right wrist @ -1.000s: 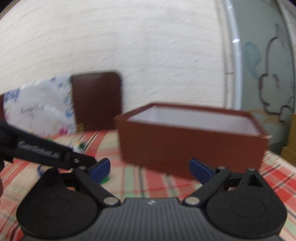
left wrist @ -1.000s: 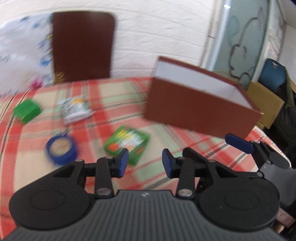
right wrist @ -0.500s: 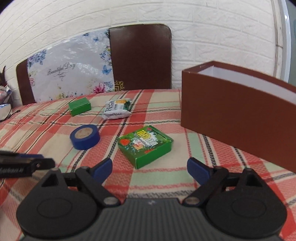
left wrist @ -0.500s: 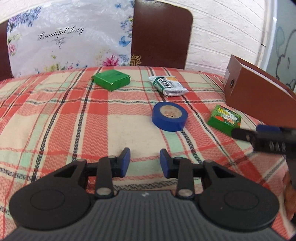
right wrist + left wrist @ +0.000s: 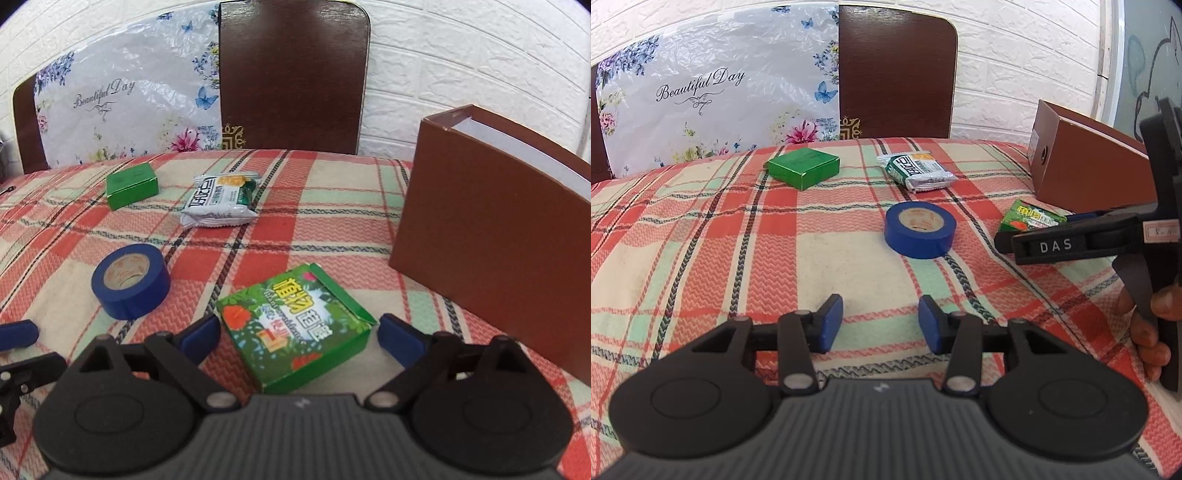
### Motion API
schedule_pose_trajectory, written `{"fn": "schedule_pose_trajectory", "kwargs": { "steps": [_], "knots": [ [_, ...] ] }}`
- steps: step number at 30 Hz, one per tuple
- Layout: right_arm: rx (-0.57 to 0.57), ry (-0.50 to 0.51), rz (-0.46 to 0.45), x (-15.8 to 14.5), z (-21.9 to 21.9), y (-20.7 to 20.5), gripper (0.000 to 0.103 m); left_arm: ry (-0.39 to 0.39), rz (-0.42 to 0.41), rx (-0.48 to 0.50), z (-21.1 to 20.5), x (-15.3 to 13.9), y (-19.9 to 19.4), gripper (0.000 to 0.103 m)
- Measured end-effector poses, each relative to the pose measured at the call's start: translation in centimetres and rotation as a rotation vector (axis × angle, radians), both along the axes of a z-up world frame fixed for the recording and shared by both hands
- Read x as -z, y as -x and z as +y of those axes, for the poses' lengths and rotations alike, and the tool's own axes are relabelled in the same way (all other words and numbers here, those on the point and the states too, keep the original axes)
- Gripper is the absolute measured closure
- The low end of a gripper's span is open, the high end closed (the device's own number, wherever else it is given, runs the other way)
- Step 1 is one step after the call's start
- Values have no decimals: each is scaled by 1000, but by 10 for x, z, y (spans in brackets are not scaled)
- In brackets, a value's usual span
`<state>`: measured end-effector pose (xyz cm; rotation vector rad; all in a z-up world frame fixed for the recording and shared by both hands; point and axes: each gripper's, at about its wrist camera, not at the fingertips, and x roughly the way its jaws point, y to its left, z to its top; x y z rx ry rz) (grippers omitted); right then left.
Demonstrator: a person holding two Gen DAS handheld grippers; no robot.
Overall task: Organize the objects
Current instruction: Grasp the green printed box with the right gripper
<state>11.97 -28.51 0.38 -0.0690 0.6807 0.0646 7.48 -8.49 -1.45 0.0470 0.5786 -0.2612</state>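
On the plaid tablecloth lie a blue tape roll, a plain green box, a white snack packet and a printed green box. A brown open box stands at the right. My right gripper is open, its jaws on either side of the printed green box, apart from it. My left gripper is open and empty, short of the tape roll.
A dark chair back and a floral plastic bag stand behind the table against a white brick wall. My right gripper's body and the hand holding it show at the right of the left wrist view.
Both views swung left, away from the brown box, and settled on the table. My right gripper moved down and forward until its jaws flank the printed green box. My left gripper opened wider.
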Motion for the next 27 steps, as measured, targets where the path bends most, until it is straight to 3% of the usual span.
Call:
{"fn": "schedule_pose_trajectory", "kwargs": {
  "steps": [3, 6, 9, 15, 19, 22, 25, 27],
  "knots": [
    [-6, 22, -16, -2, 6, 9, 32, -1, -1, -1, 0, 0, 1, 55],
    [4, -14, -14, -3, 6, 22, 37, -1, 0, -1, 0, 0, 1, 55],
    [-8, -46, -6, -4, 8, 45, 37, 0, 0, -1, 0, 0, 1, 54],
    [-87, -4, -28, -4, 32, 99, 35, 12, 5, 3, 0, 0, 1, 52],
    [-83, 18, -38, -4, 37, 102, 32, 18, 29, 1, 1, -3, -1, 49],
    [-80, -30, -27, -3, 27, 100, 26, 116, 119, -7, 9, -14, 1, 39],
    [-84, -41, -26, -1, 29, 101, 22, 280, 232, 52, 10, -24, 1, 40],
    [-88, -41, -27, 0, 30, 100, 21, 321, 265, 104, -1, -30, 0, 40]
  ]
}}
